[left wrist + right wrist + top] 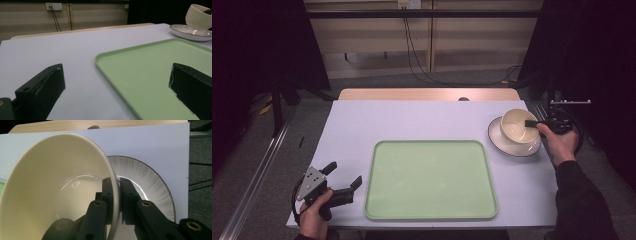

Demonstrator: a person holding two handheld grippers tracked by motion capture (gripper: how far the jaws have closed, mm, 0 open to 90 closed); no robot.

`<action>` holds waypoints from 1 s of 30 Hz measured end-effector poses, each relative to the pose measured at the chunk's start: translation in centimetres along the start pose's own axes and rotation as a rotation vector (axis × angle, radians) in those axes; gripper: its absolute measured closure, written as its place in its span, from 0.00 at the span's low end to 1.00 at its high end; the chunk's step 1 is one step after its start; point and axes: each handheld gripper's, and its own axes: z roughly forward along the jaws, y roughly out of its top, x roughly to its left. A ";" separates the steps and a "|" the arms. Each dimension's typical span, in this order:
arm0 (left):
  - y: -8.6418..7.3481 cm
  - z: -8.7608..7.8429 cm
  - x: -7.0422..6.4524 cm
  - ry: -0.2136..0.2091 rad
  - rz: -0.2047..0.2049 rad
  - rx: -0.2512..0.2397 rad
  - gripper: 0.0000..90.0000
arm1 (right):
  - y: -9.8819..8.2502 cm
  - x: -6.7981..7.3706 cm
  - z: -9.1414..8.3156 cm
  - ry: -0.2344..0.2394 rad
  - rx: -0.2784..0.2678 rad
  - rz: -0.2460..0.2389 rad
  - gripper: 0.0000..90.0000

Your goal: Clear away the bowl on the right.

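Cream bowl (518, 125): tilted on plate (502, 141), far right of tabletop (362, 125); rim pinched by right gripper (117, 195). Left gripper (343, 181): jaws wide, idle, near left. Step, probably: lifting bowl. Next: steady carry, perhaps to green tray (430, 212).

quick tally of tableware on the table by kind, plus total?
Tray: 1, the green tray, nothing on it.
Bowl: 1, the cream bowl, tilted, its rim pinched by the right gripper.
Plate: 1, the white plate with a dark rim, under the bowl.
Total: 3.
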 end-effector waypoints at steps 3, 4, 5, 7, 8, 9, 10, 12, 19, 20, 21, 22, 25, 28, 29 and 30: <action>0.0 0.0 0.0 -0.005 -0.002 -0.003 0.00 | 0.1 0.0 -0.3 0.011 -0.013 -0.005 0.93; 0.0 0.0 0.0 -0.004 0.000 -0.002 0.00 | 0.1 0.1 -0.4 0.014 -0.016 0.000 0.93; 0.0 0.0 0.0 -0.004 0.000 -0.001 0.00 | 0.1 0.0 -0.5 0.017 -0.020 -0.008 0.93; 0.0 0.0 0.0 -0.006 0.002 -0.002 0.00 | 0.2 -0.1 -0.9 0.024 -0.031 -0.009 0.93; 0.0 0.0 0.0 -0.005 0.000 -0.005 0.00 | 0.3 -0.1 -1.1 0.029 -0.038 -0.005 0.93; 0.0 0.0 0.0 -0.006 0.003 -0.003 0.00 | 0.3 -0.1 -1.4 0.034 -0.040 -0.003 0.93; 0.0 0.0 0.0 -0.006 0.000 -0.005 0.00 | 0.3 -0.2 -1.6 0.038 -0.050 -0.007 0.93; 0.0 0.0 0.0 -0.007 0.001 -0.006 0.00 | 0.4 -0.2 -2.0 0.043 -0.062 -0.009 0.93; 0.0 0.0 -0.1 -0.001 0.000 -0.004 0.00 | 0.7 -0.1 -2.9 0.062 -0.081 -0.018 0.93; 0.0 0.0 -0.1 -0.001 -0.001 -0.003 0.00 | 0.7 0.0 -2.9 0.060 -0.085 -0.027 0.93; 0.0 0.0 -0.1 -0.001 -0.001 -0.003 0.00 | 0.8 0.1 -2.9 0.064 -0.085 -0.033 0.93; 0.0 0.0 0.0 0.000 0.000 -0.002 0.00 | 0.8 0.4 -2.9 0.068 -0.081 -0.038 0.93; 0.0 0.0 0.0 0.003 0.002 -0.002 0.00 | 1.1 0.9 -2.9 0.079 -0.075 -0.049 0.93; 0.0 0.0 0.0 0.000 0.001 -0.002 0.00 | 1.2 1.5 -2.9 0.073 -0.067 -0.059 0.93; 0.0 0.0 0.0 -0.001 0.001 -0.003 0.00 | 1.2 1.7 -2.8 0.082 -0.066 -0.063 0.93; 0.0 0.0 0.0 0.000 0.002 -0.002 0.00 | 1.3 1.8 -2.7 0.085 -0.066 -0.066 0.93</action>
